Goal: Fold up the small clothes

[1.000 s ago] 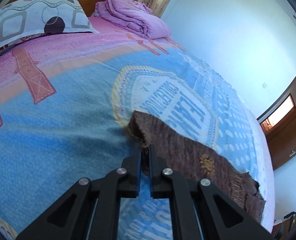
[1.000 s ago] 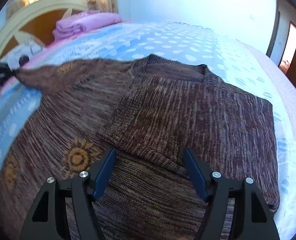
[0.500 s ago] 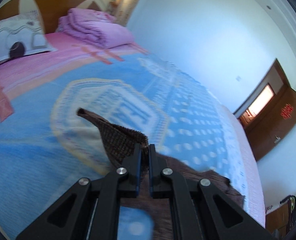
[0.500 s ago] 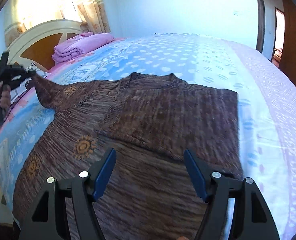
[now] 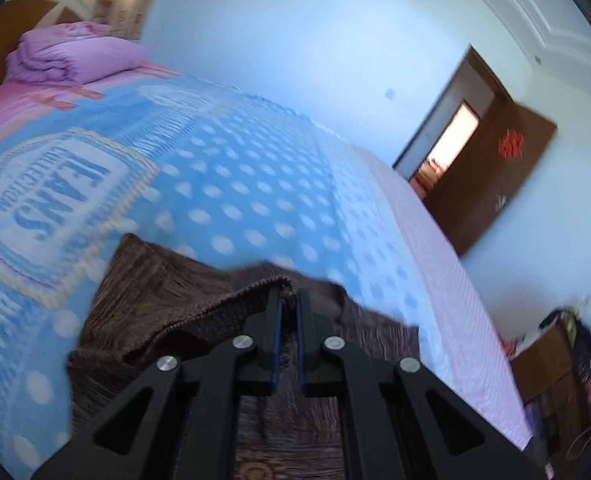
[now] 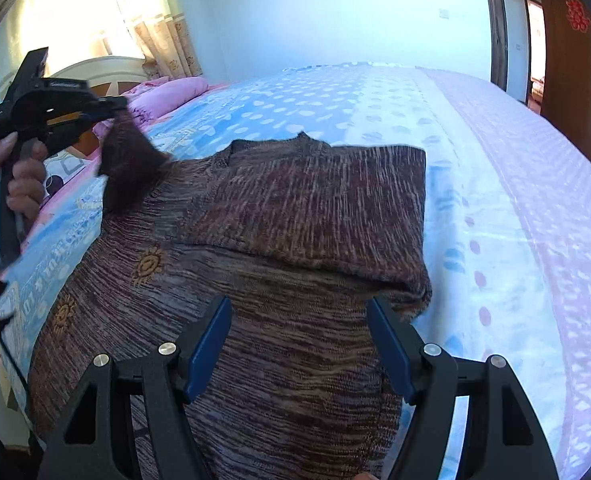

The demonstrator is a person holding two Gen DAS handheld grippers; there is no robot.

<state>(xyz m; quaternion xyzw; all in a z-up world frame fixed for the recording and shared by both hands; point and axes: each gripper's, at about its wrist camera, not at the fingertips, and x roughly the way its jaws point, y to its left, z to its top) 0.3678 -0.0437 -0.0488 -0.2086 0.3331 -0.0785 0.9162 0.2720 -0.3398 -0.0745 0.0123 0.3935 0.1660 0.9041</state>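
Left wrist view: left gripper [image 5: 288, 296] pinched nearly closed on the knit edge of the brown sweater [image 5: 183, 304], a thin slit of fabric between the blue pads. The held edge is lifted off the bedspread [image 5: 255, 184] and drapes down to the left of the jaws; the sweater's body lies below and behind the fingertips. Frame is motion-blurred. Judgement: this is the sleeve fold-in. To do it well, keep the pinch firm, carry the sleeve across over the sweater's body in a low arc, lay it flat without bunching, and let go only once the fabric rests.

Right wrist view: right gripper [image 6: 300, 340] wide open, nothing between the pads, hovering just above the sweater's lower half. The sweater [image 6: 295, 240] is spread on the bedspread [image 6: 495, 220], right side already folded in as a flat panel that lies ahead of the jaws and slightly right. The left gripper [image 6: 111, 106], held in the person's hand [image 6: 23, 172], is up at the sweater's far left, with the sleeve hanging from it clear of the bed. Judgement: the right gripper could press the body down near the fold line so the garment does not drag as the sleeve comes over. Whether its fingertips touch the fabric I cannot tell.
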